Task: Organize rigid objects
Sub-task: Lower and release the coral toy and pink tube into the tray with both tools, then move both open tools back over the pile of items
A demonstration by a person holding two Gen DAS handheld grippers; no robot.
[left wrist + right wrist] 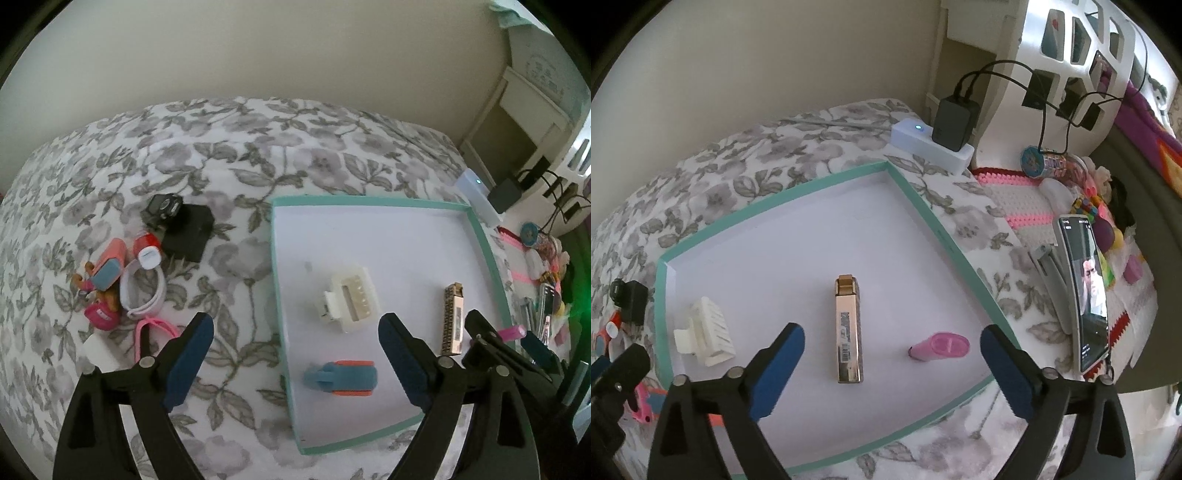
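Note:
A shallow white tray with a teal rim (277, 280) (925, 206) lies on the flowered bedspread. In it are a white hair claw (351, 299) (705, 332), a blue-and-orange clip (343, 378), a gold rectangular case (453, 319) (847, 332) and a pink tube (940, 347). My left gripper (297, 321) is open above the tray's left edge; the blue-and-orange clip sits untouched between its fingers. My right gripper (892, 332) is open over the tray, with the gold case and the pink tube between its fingers, neither touched. A pile of small items (122, 280) lies left of the tray.
The pile holds a black adapter (188, 232), a white strap (144, 291) and pink and red pieces. Right of the tray are a standing phone (1086, 291), a white power strip with a black charger (931, 146), cables and toys. A wall runs behind the bed.

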